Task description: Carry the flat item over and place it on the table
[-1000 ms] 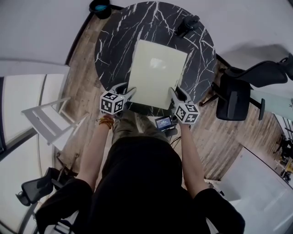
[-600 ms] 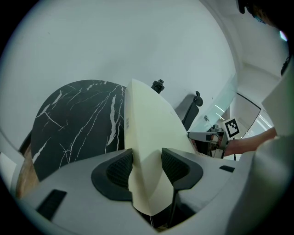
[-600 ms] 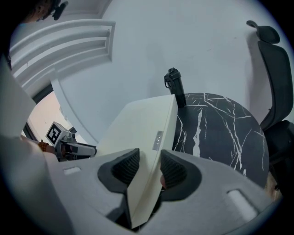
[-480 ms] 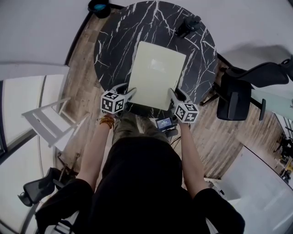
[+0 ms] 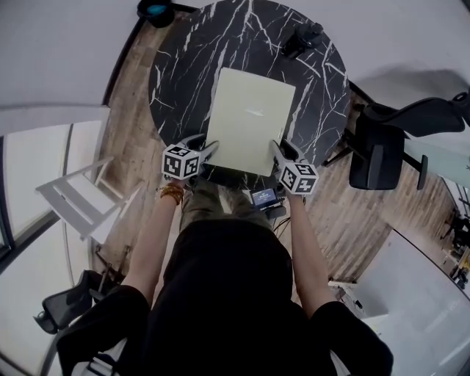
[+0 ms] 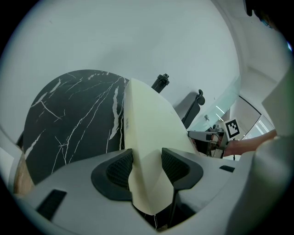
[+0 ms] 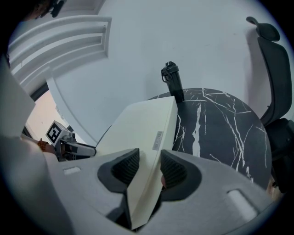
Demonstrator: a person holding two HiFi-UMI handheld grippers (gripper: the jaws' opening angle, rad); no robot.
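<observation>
fig.: head view plus both gripper views; all places given rel. to the round black marble table.

the flat item, a pale cream rectangular board, lies over the table's middle. its long axis runs from the table's near rim toward the far rim, and its near short edge is at the near rim.

we see the left gripper at the table's near rim, on the board's near-left corner. in the left gripper view its two ribbed pads press on the board from either side, i.e. it is pinching the board.

the right gripper, also at the near rim, takes the near-right corner. the right gripper view shows its pads clamped on the board the same way, w/ a small label on the board's side edge just beyond the jaws.

in both gripper views the board extends away from the jaws over the table top. we cannot tell whether its far edge touches the marble.

a dark bottle stands upright on the table near the far-right rim, apart from the board's far corner.

off the table:
- a black office chair to its right
- a white slatted frame to its left
- a dark round obj. w/ a teal top just past its far-left rim
</observation>
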